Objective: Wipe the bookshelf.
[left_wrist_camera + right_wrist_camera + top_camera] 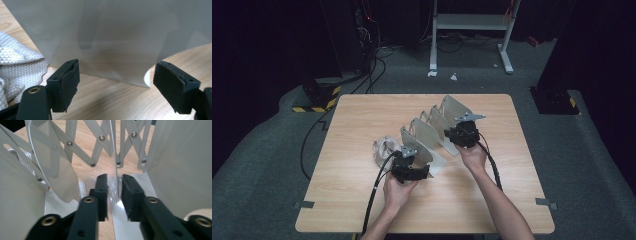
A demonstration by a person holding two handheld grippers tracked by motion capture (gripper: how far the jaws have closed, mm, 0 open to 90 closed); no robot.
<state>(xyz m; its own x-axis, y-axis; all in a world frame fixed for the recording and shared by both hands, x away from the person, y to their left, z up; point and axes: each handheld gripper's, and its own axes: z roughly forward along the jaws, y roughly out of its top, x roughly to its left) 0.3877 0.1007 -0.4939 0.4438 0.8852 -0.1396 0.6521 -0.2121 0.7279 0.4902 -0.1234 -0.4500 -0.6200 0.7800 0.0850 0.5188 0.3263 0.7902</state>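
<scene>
1. Progress: the expandable metal rack [432,132] stands at the middle of the table [362,200] in the high view, already pulled open into a diagonal row running from lower left to upper right. Plates stand apart with gaps between them. Whether more stretching or a closing-up is left cannot be judged.
2. Right gripper [114,185]: sits at the upper-right end of the rack. Its jaws straddle one thin upright plate [113,157], partly parted, pads just beside the sheet on either side with a sliver of gap; no firm hold.
3. Left gripper [116,75]: at the lower-left end of the rack. Jaws spread wide, nothing between them, facing the flat of the end plate [107,37].
4. Rack's look: pale grey sheet metal, slightly glossy, curved-topped plates on flat feet, linked by riveted scissor struts [92,147].
5. A white textured cloth [384,148] lies crumpled just left of the rack's near end.
</scene>
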